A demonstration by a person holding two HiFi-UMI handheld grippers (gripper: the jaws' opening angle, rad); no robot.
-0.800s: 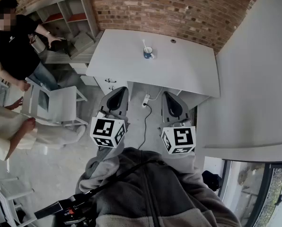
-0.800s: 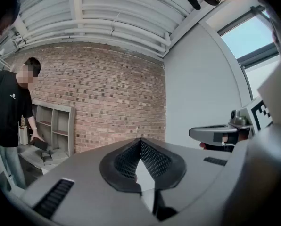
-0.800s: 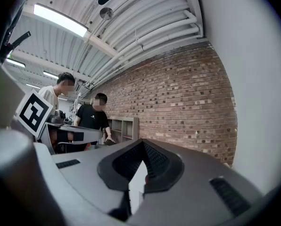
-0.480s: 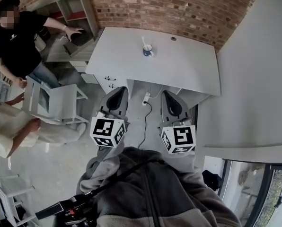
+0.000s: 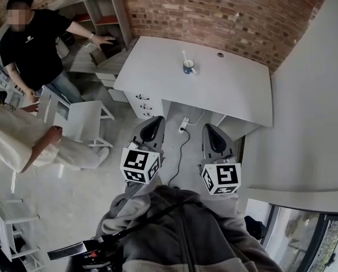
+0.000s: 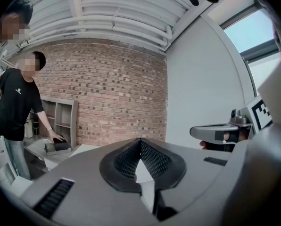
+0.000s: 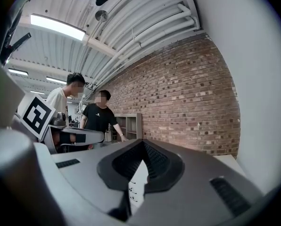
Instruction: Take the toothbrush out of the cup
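Head view: white desk (image 5: 231, 89) in upper centre of frame, against the brick wall (image 5: 225, 10). Blue-and-white cup (image 5: 189, 67) stands on the desk's far part, near the wall. Toothbrush (image 5: 185, 56) is inside the cup, upright, leaning slightly to frame left.

Left hand-held gripper (image 5: 156, 120) and right hand-held gripper (image 5: 208, 127) are at centre frame, side by side, over the floor in front of the desk. Both are well apart from the cup.

Left gripper view: left hand-held gripper (image 6: 140, 141) clenched, jaw tips meeting, nothing between them.

Right gripper view: right hand-held gripper (image 7: 141, 141) likewise clenched tip to tip, empty.

A power strip (image 5: 184, 123) lies on the floor under the desk edge. Upper left of frame: a person in a black shirt (image 5: 36, 44) with one hand on a shelf unit (image 5: 109, 24). White chair (image 5: 84, 118) below.
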